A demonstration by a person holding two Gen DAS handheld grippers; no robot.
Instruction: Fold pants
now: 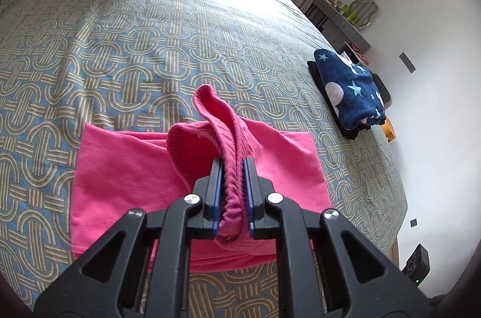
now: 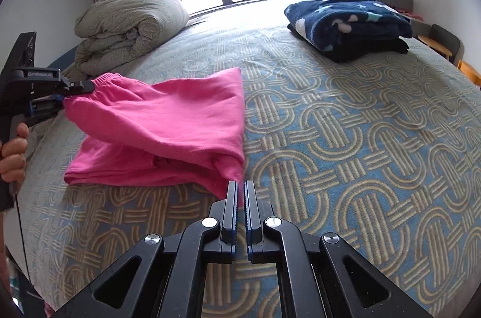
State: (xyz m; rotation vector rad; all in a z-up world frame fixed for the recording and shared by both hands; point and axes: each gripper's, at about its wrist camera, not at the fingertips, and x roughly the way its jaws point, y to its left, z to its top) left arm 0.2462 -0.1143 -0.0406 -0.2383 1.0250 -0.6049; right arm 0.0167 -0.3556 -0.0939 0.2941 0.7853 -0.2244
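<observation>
We count one pair of pink pants (image 1: 120,173), partly folded, lying low and centre on one patterned bed cover (image 1: 120,47). We find two grippers: the left gripper (image 1: 234,164) is clamped on the ribbed waistband, lifting it off the cover; the right gripper (image 2: 240,187), bottom centre of its view, has its jaws nearly together at the pants' near corner, pinching a thin edge of pink fabric. One rolled duvet (image 2: 129,26) sits upper left, one folded navy star blanket (image 2: 345,17) upper right.
</observation>
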